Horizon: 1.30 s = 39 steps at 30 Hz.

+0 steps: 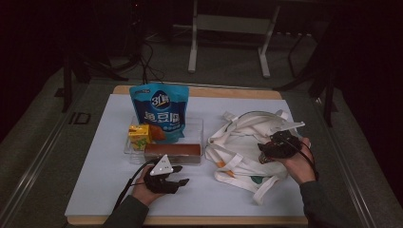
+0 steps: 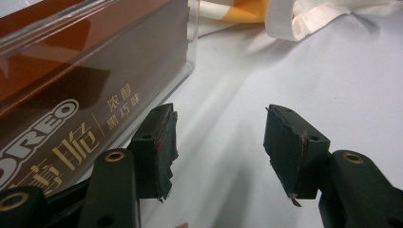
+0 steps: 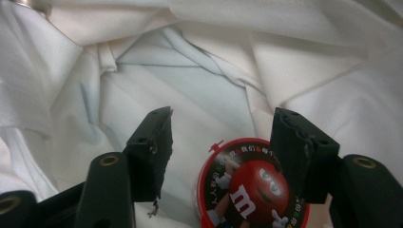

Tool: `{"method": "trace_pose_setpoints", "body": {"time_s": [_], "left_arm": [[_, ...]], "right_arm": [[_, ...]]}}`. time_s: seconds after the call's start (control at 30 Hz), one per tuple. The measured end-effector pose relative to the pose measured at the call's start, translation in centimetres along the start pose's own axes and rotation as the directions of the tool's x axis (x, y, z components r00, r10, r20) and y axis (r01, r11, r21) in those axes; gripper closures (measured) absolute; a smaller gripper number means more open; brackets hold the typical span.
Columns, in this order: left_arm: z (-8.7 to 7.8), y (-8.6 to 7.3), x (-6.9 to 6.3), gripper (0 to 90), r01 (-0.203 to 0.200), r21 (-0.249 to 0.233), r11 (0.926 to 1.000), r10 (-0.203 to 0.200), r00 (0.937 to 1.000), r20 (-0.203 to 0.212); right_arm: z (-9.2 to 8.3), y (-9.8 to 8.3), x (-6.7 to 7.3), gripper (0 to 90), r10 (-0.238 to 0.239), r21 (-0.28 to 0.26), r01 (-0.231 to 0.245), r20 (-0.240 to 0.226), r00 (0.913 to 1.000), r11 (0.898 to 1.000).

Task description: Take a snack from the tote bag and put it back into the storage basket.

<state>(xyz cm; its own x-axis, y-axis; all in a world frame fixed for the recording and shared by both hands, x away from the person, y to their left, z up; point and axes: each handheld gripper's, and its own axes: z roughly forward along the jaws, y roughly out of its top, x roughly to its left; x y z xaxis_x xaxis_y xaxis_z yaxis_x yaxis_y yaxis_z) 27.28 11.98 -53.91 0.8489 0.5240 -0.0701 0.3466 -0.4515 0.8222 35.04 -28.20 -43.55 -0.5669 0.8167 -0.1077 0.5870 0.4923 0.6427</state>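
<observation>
Packing snacks into a white cloth bag (image 1: pixel 247 142), as judged from the layout: the bag lies crumpled on the right of the white table top (image 1: pixel 95 185), its mouth turned toward the person so that a gripper can reach in from the near side. The right gripper (image 1: pixel 278 145) sits over that mouth; in the right gripper view (image 3: pixel 221 142) its jaws stand apart with a round red candy tub (image 3: pixel 249 190) between and just below them, lying on the cloth inside the bag. The pads do not press on the tub, so it appears to have been let go there. The tub rests with its printed round face turned up toward the camera; its long axis therefore runs roughly along the gripper's line of sight, into the bag, though the body of the tub is hidden.

The left gripper (image 1: pixel 178 175) rests low on the table near the person's edge, jaws apart and holding nothing (image 2: pixel 221 142). It points at the near end of a brown biscuit box (image 2: pixel 71 95), which lies flat in a clear tray (image 1: pixel 202 126) with its long side across the table. This position seems chosen to take the box next. Behind it in the tray stand a blue pouch (image 1: pixel 160 111) and a small yellow carton (image 1: pixel 139 135), both upright.
</observation>
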Motion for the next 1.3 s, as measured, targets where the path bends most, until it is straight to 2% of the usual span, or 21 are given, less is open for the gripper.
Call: {"method": "trace_pose_setpoints", "body": {"time_s": [0.43,0.7,0.87,1.0,1.1,1.3], "left_arm": [[0.0,0.0,0.0,44.2,0.001,0.001,1.0,-0.001,1.0,0.0],[0.0,0.0,0.0,44.1,0.002,0.002,1.0,-0.002,1.0,0.0],[0.0,0.0,0.0,44.1,0.003,0.002,1.0,-0.003,1.0,0.0],[0.0,0.0,0.0,44.0,0.003,0.001,1.0,-0.003,1.0,0.001],[0.0,0.0,0.0,44.0,0.004,0.002,1.0,-0.004,1.0,0.0],[0.0,0.0,0.1,43.9,0.004,0.004,1.0,-0.004,1.0,0.0]], "right_arm": [[0.7,-0.7,-1.0,29.5,0.011,0.075,-0.012,0.018,0.9998,0.997],[1.1,-1.1,-1.6,27.1,0.033,0.103,-0.035,0.023,0.9992,0.994],[1.1,-1.1,-1.8,25.8,0.024,0.114,-0.027,0.031,0.9992,0.993],[1.3,-1.3,-1.9,24.2,0.026,0.126,-0.029,0.028,0.9993,0.992],[1.7,-1.5,-1.9,22.8,0.029,0.157,-0.033,0.024,0.9993,0.987],[1.9,-1.7,-2.1,22.5,0.05,0.164,-0.051,0.009,0.9987,0.985]]}}
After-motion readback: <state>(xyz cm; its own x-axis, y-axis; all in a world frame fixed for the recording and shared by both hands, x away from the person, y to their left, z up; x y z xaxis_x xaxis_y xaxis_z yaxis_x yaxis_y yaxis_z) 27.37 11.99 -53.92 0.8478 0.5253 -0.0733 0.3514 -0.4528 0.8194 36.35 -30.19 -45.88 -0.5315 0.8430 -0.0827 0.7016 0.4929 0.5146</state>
